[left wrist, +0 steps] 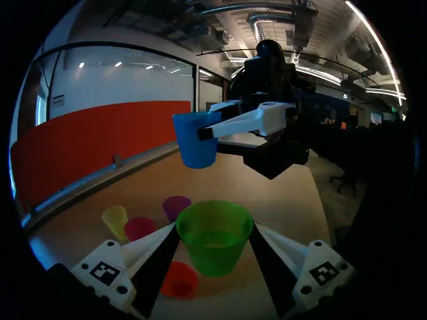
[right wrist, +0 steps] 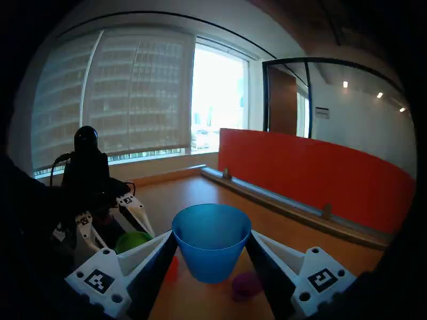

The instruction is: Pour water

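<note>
The only print on the tools is a black-and-white square marker [left wrist: 104, 272] on each white finger base, and it is a coded pattern, not words. A small sign [right wrist: 322, 112] hangs on the glass wall above the orange partition [right wrist: 320, 170], but it is too small to read.

The left hand-held gripper [left wrist: 213, 230] is closed on a green cup [left wrist: 214, 253], with both fingers pressed against its sides just under the rim. The cup sits upright in the grip, mouth up and long axis vertical, low over the wooden tabletop [left wrist: 277, 202]. A paler band shows through its wall partway down. I cannot tell whether that is a water line.

The right hand-held gripper [right wrist: 211, 234] clamps a blue cup [right wrist: 211, 258] the same way, one finger on either side. This cup is also mouth up, its axis upright or very nearly so. In the left gripper view the blue cup hangs higher than the green one and beyond it, well clear of the tabletop, and the two cups are apart.

Four more cups stand mouth up on the tabletop. A yellow cup [left wrist: 115, 218] and a pink cup [left wrist: 140, 228] are just beside each other, with a purple cup [left wrist: 176, 205] near them. A red cup [left wrist: 179, 280] is closest, partly hidden by the left finger. A bright window [right wrist: 219, 101] lights the far wall.
</note>
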The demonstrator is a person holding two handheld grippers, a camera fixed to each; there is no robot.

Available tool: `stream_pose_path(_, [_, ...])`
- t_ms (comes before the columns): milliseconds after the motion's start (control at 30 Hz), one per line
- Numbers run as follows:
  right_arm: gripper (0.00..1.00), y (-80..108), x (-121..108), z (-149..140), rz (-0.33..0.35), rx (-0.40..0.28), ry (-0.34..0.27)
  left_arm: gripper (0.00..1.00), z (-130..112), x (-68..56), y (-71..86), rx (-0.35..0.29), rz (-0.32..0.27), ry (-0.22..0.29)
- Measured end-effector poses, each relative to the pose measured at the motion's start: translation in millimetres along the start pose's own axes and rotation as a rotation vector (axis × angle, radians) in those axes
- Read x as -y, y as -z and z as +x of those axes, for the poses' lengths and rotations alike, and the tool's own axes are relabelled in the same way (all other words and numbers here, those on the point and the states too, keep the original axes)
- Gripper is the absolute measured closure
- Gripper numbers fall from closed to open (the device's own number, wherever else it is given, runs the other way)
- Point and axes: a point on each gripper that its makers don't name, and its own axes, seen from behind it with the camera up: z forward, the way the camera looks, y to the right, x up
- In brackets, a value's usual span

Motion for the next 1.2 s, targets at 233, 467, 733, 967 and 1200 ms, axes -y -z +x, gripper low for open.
stream_pose_path(233, [0.11,-2.6,1.4,-22.3,0.016,0.037,-0.002,0.13,-18.7,-8.5,-8.6,0.068,-0.028,-0.006])
stream_pose_path(467, [0.11,-5.5,-1.3,-40.4,0.020,0.064,-0.006,0.13,-30.8,-19.4,-16.8,0.111,-0.058,-0.010])
stream_pose_path(733, [0.11,-7.0,-4.5,-55.7,0.027,0.091,-0.005,0.13,-46.0,-26.1,-24.0,0.153,-0.079,-0.001])
stream_pose_path(967, [0.11,-10.3,-7.1,-67.6,0.031,0.110,-0.009,0.13,-56.6,-33.0,-29.7,0.177,-0.101,0.003])
stream_pose_path(1200, [0.11,-12.7,-8.7,-78.7,0.037,0.130,-0.008,0.13,-68.2,-39.7,-37.4,0.199,-0.122,0.012])
